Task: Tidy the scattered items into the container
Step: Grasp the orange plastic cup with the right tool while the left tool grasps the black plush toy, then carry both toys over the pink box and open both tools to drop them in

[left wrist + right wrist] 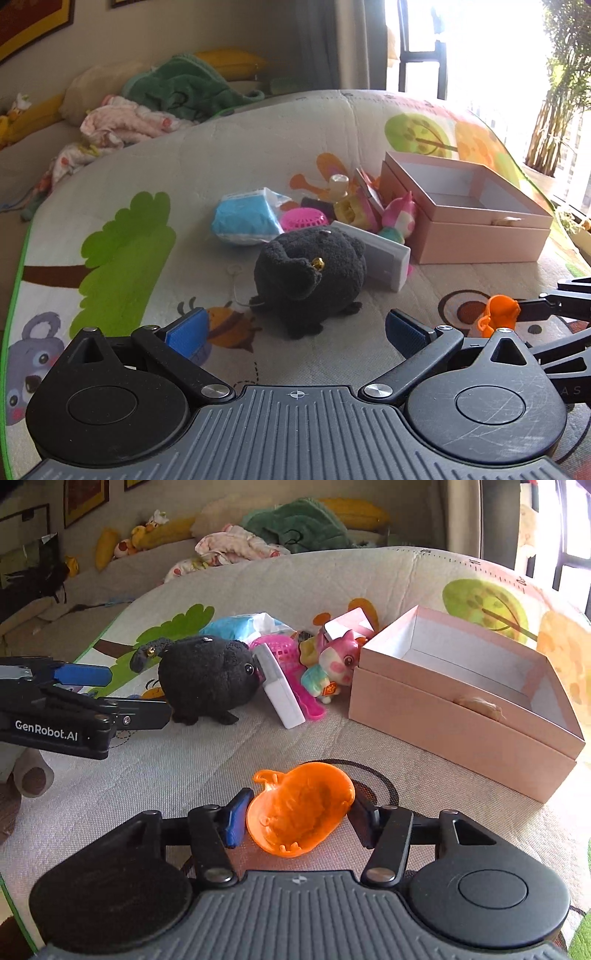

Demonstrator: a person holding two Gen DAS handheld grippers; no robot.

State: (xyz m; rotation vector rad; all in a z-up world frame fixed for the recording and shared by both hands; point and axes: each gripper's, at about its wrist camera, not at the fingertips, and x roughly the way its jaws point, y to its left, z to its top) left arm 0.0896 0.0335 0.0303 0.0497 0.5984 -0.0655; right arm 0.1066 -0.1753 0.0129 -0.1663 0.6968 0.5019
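Note:
My right gripper (299,818) is shut on an orange plastic toy (301,812), held just above the play mat; the toy also shows in the left wrist view (498,315). My left gripper (295,330) is open and empty, its blue pads either side of a black plush animal (312,275) just ahead of it; the plush also shows in the right wrist view (208,675). The open pink box (476,221) stands at the right and looks empty inside (476,664). A pile of small items lies between plush and box.
The pile holds a blue tissue pack (245,218), a pink mesh toy (303,219), a grey-white case (384,256) and a pink cat figurine (336,661). Blankets and cushions (173,88) lie on the sofa behind. A bright window is at the far right.

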